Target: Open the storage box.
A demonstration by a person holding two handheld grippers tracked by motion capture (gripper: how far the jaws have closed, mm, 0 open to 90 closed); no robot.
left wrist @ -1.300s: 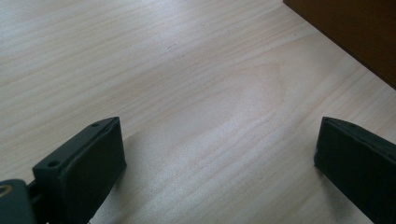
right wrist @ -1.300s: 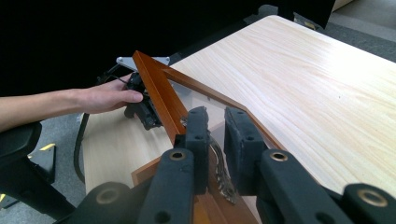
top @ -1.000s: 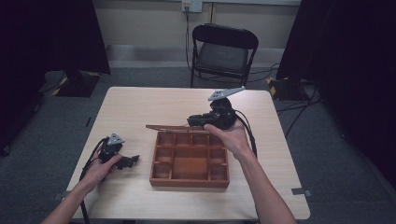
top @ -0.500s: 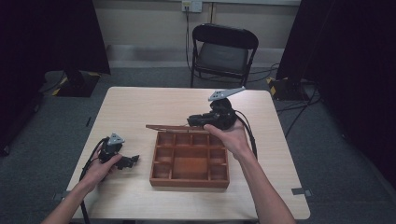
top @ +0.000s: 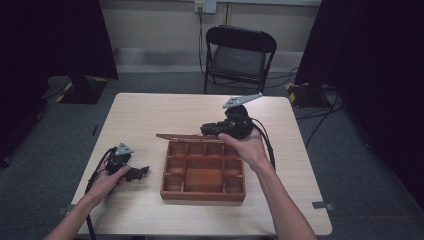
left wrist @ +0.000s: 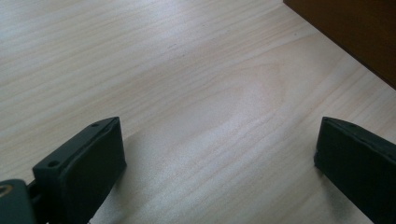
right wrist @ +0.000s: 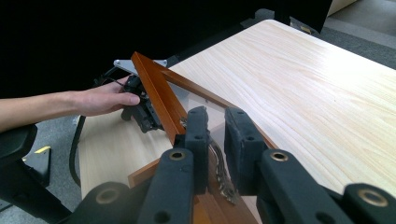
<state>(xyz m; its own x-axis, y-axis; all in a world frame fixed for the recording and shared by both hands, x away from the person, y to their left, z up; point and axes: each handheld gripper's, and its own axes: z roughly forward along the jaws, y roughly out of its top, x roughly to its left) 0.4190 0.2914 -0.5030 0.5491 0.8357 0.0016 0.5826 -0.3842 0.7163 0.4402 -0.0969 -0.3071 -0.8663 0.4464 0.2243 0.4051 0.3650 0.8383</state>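
No movement since earlier; right tool (top: 212, 129) clamped on lifted box lid (right wrist: 156, 91); left tool (left wrist: 219, 163) spread wide above table (left wrist: 187, 84).

Light wood table (top: 150, 115); compartmented wooden tray (top: 203, 172) lies on it, right of centre, near front edge.

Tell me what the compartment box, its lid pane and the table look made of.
Compartment box: looks like reddish-brown wood with a smooth, slightly glossy stain. Lid: same wood frame around a clear pane, glass or acrylic, since the table shows through it. Table: pale printed-looking wood grain, matte, probably laminate.
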